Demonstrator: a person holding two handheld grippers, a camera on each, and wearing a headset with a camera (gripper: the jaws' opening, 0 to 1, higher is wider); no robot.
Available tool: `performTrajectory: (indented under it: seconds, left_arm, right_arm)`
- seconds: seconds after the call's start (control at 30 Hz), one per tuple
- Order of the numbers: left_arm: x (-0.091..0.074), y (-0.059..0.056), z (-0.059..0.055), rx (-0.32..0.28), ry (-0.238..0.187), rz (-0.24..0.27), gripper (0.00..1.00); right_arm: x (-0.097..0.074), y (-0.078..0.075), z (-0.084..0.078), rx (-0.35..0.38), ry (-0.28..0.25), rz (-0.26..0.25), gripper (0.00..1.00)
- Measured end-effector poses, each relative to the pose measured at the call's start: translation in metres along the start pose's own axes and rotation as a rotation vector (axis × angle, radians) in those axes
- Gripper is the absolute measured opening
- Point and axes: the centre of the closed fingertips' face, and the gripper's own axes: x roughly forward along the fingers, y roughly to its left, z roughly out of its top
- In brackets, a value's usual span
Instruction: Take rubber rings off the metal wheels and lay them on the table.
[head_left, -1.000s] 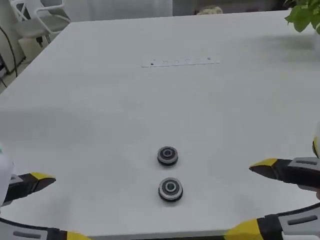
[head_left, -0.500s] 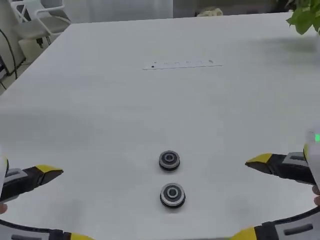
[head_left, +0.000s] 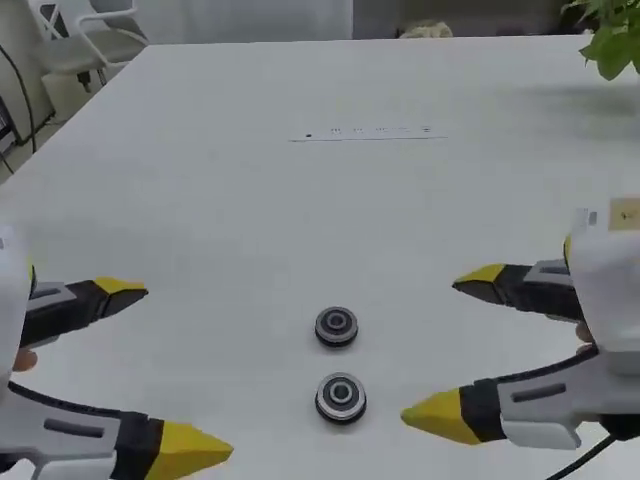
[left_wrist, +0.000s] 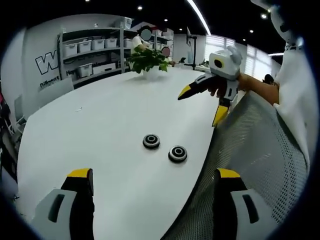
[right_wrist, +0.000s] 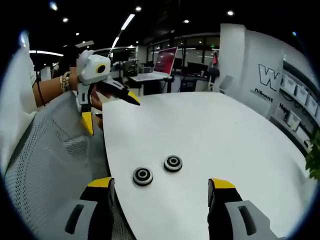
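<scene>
Your left gripper (head_left: 182, 371) hangs left of the wheels, its two black jaws with pointed yellow tips spread wide, nothing between them. On the smooth, matte white table (head_left: 300, 200) two small round metal wheels lie flat, close together but not touching: the farther wheel (head_left: 336, 326) and the nearer wheel (head_left: 340, 397). Each has a shiny hub inside a dark rubber ring (head_left: 320, 329) seated around its rim. Your right gripper (head_left: 430, 349), with the same two yellow-tipped jaws, is likewise wide open and empty, just right of the wheels.
</scene>
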Motion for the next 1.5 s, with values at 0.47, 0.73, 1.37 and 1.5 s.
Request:
performTrajectory:
  seconds: [0.47, 0.73, 1.37, 1.5]
  left_arm:
    - [0.032, -0.010, 0.030, 0.120, -0.008, -0.073, 0.99]
    - [0.049, -0.008, 0.037, 0.148, -0.029, -0.102, 0.97]
    - [0.071, 0.003, 0.032, 0.120, -0.112, -0.094, 0.85]
    - [0.073, -0.001, 0.037, 0.053, -0.158, -0.119, 0.79]
  right_arm:
    - [0.014, -0.013, 0.044, -0.061, -0.058, 0.048, 0.75]
    - [0.027, -0.013, 0.054, -0.109, -0.068, 0.060, 0.72]
    - [0.043, 0.004, 0.010, -0.043, -0.064, 0.184, 0.67]
    - [0.048, 0.005, -0.002, -0.048, -0.033, 0.198, 0.66]
